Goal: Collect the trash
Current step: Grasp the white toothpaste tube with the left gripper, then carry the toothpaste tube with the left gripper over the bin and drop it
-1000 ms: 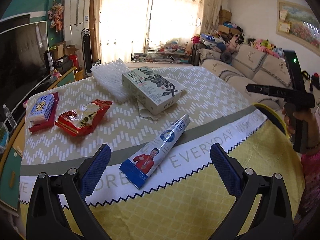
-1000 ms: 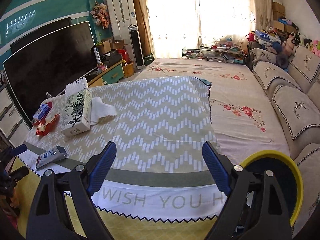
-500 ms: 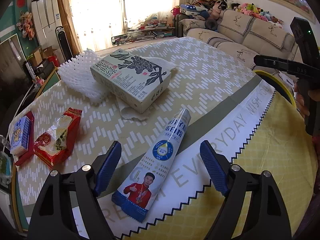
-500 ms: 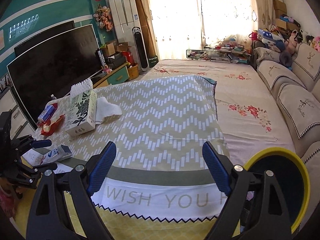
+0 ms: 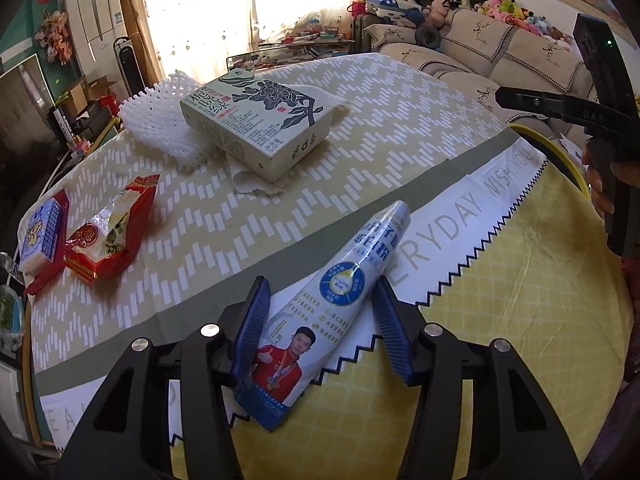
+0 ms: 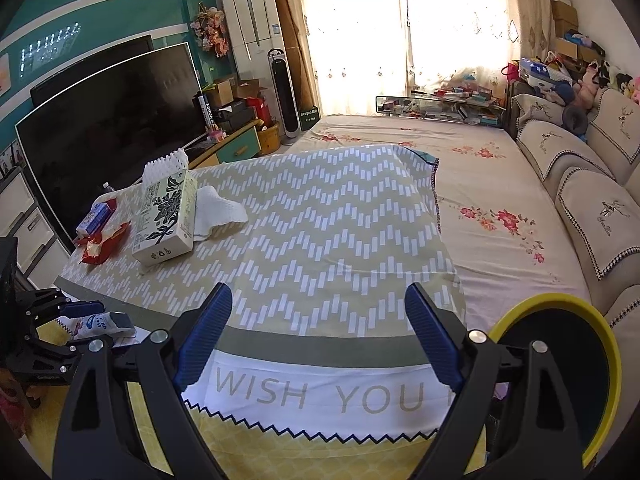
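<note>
A table draped in a cloth (image 5: 360, 128) of beige chevron, grey band, white lettering and yellow hem fills both views. On it, in the upper middle of the left wrist view, lies a cream cardboard box printed with a black flower (image 5: 256, 120), over white foam netting (image 5: 156, 128). A red snack wrapper (image 5: 108, 232) sits at centre left. The white-and-blue plastic tube (image 5: 320, 312) lies at lower centre, long axis running diagonally, narrow end toward upper right, flat crimped end toward the frame's lower edge. The left gripper (image 5: 320, 332) straddles it, its jaws closing; the left pad appears to touch the tube's edge, the right pad stands just beside it.

Only the right wrist view shows the yellow-rimmed black bin (image 6: 560, 368), lower right, and the right gripper (image 6: 316, 336) wide apart with nothing between its fingers.
</note>
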`<state>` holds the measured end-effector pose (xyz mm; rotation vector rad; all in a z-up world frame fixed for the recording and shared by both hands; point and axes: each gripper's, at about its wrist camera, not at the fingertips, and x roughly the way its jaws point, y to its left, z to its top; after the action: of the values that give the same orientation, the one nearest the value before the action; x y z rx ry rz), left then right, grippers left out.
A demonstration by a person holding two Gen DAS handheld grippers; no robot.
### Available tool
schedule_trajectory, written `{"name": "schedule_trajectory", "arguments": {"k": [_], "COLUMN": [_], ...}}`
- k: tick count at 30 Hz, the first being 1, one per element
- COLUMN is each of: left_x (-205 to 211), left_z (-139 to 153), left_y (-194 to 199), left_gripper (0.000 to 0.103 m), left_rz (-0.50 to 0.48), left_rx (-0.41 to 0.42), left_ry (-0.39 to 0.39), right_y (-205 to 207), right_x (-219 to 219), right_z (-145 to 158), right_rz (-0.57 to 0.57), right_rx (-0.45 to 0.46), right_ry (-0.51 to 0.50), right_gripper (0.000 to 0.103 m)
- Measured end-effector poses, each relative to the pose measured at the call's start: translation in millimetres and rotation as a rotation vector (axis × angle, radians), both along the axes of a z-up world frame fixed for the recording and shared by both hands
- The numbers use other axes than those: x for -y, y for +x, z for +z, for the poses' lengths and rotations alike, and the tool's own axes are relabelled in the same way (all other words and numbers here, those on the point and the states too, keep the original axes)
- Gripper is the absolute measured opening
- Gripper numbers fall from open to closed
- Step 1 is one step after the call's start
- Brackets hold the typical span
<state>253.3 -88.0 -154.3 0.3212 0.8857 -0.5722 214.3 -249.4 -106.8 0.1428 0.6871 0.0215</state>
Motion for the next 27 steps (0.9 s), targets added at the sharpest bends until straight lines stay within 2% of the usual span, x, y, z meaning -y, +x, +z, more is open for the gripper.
{"name": "schedule_trajectory", "arguments": {"k": [4,7,11,21,27], "left_x": [0,2,10,42,74], "left_z": [1,3,8,33,47], "left_y": [-10,-15,-23,-39,-41], "left_gripper": [0.042,0.032,0.027,0.026,0.026], "left_rz": [0.006,0.011,0.015,-0.016,-0.072], "left_rx": [0.000,-0.009,-0.008,0.026,0.027], "left_ry": [0.007,-0.003,-0.020,-0.067,-0.093], "right_y": [0,-1,-2,-7,-44], "right_x": [-1,0,1,10,41], "right_z": [0,0,1,11,36], "right_rz": [0.001,-0.002,-0.006,-0.023,-0.096], "right_rx": [0.001,0.004,0.010,0.040,0.097], "right_ry": [0.001,0.006,0.015,0.037,0.026], "right_gripper": [0.083,0.083,0.083,0.083,0.084]}}
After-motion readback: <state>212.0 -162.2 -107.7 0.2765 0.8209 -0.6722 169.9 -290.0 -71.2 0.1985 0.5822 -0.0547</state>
